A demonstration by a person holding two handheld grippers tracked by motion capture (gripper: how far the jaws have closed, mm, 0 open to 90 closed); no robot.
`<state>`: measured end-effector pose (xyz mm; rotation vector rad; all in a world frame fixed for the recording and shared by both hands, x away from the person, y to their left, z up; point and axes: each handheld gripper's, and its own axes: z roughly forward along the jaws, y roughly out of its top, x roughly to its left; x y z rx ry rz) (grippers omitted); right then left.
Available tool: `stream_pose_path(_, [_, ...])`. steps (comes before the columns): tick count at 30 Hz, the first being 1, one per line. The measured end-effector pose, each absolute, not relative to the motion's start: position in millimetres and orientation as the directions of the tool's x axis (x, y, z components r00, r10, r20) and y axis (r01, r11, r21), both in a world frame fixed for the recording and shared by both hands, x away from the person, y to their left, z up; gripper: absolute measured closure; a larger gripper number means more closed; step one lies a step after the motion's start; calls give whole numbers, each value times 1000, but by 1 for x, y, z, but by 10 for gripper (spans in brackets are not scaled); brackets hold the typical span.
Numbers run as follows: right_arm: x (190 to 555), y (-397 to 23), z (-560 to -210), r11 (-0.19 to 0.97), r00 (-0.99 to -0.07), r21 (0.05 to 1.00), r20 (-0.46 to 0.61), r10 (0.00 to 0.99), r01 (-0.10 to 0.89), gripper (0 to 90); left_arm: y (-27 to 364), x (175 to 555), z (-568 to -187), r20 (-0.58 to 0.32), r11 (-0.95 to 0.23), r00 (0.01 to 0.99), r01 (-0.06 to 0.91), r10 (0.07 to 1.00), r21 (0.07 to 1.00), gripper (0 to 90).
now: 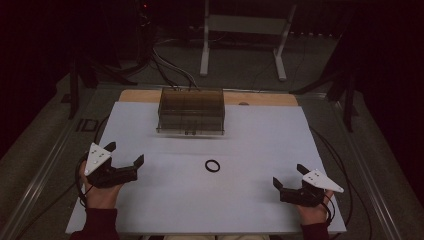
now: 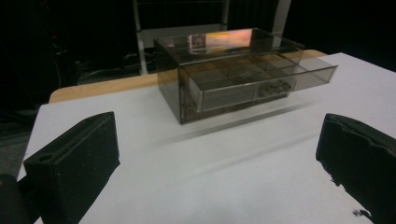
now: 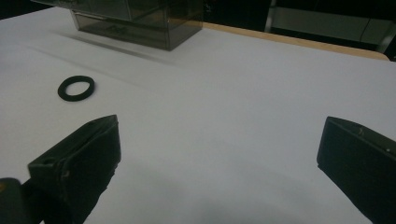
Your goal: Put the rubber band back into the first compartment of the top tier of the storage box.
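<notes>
A smoked clear plastic drawer box stands at the back middle of the white table; in the left gripper view the drawer box has its drawer pulled partly out. A small black ring lies flat on the table centre, and the ring shows at the upper left of the right gripper view. My left gripper rests open at the left, empty, pointing toward the box. My right gripper rests open at the right near the front edge, empty, pointing toward the ring.
The white table top has a wooden strip along its back edge. Behind it stand a metal frame and cables on the floor. Dark stands flank the table.
</notes>
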<state>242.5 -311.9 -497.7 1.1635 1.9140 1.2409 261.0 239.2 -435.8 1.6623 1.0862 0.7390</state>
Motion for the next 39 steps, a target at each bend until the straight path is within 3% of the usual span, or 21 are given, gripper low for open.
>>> stream_pose_path(39, [245,-305,-500,217,-481,909,-21,877,356,0,198,293,-431,-7,-210,531,348,847,914,4])
